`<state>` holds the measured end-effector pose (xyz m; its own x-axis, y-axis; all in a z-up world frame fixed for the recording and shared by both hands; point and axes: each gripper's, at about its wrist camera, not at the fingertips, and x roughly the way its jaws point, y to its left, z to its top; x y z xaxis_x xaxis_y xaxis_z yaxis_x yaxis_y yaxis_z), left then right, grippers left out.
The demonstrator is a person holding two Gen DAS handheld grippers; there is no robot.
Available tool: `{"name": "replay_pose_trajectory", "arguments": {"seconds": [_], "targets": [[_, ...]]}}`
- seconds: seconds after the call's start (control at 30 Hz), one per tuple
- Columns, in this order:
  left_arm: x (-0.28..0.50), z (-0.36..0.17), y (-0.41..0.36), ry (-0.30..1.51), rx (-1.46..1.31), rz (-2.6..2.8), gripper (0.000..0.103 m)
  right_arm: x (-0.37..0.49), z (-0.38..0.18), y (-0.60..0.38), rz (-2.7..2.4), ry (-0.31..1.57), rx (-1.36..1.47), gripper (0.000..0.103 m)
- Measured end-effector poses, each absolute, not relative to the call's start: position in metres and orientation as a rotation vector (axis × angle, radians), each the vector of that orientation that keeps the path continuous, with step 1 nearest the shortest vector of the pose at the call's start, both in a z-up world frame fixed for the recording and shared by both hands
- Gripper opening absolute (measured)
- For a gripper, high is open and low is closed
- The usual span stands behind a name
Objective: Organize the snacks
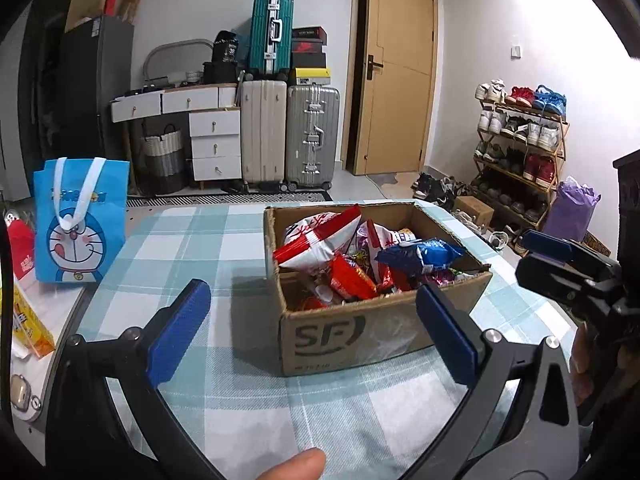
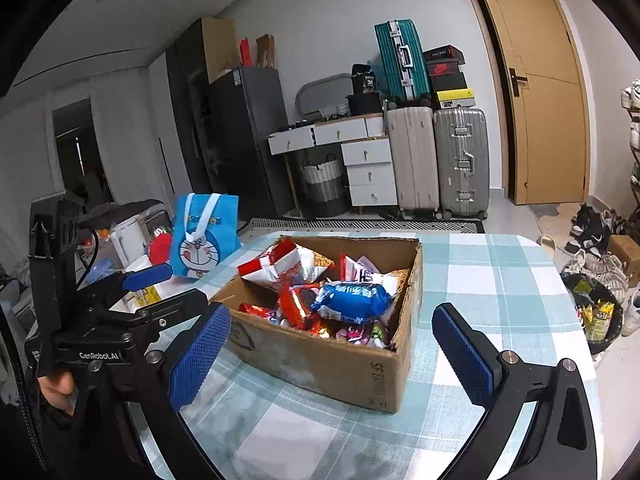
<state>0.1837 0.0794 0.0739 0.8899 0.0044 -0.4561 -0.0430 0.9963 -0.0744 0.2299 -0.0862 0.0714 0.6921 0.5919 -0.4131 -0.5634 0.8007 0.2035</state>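
An open cardboard box marked SF sits on the checked tablecloth, full of snack packets. A blue packet lies on top, with red-and-white bags behind it. The box also shows in the right wrist view, with the blue packet on top. My left gripper is open and empty, just short of the box's near wall. My right gripper is open and empty, in front of the box. A blue Doraemon tote bag stands at the table's left; it also shows in the right wrist view.
The checked tablecloth covers the table. A yellow carton and a red item lie at the left edge. Suitcases, drawers, a door and a shoe rack stand beyond. A bin sits on the floor to the right.
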Motion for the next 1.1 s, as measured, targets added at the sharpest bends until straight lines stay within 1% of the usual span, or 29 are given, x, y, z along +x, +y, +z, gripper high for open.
{"name": "replay_pose_trajectory", "arguments": {"seconds": [0.23,0.57,1.1], "targets": [[0.158,0.062,0.081,0.437,-0.090,0.067,0.103,0.208,0.063,-0.096,0.634,0.456,0.051,0.103],[0.127,0.042,0.083,0.374,-0.084,0.067,0.103,0.174,0.042,-0.110,0.594,0.363,0.042,0.103],[0.125,0.029,0.083,0.351,-0.073,0.066,0.103,0.170,0.031,-0.118,0.569,0.334,0.057,0.103]]}}
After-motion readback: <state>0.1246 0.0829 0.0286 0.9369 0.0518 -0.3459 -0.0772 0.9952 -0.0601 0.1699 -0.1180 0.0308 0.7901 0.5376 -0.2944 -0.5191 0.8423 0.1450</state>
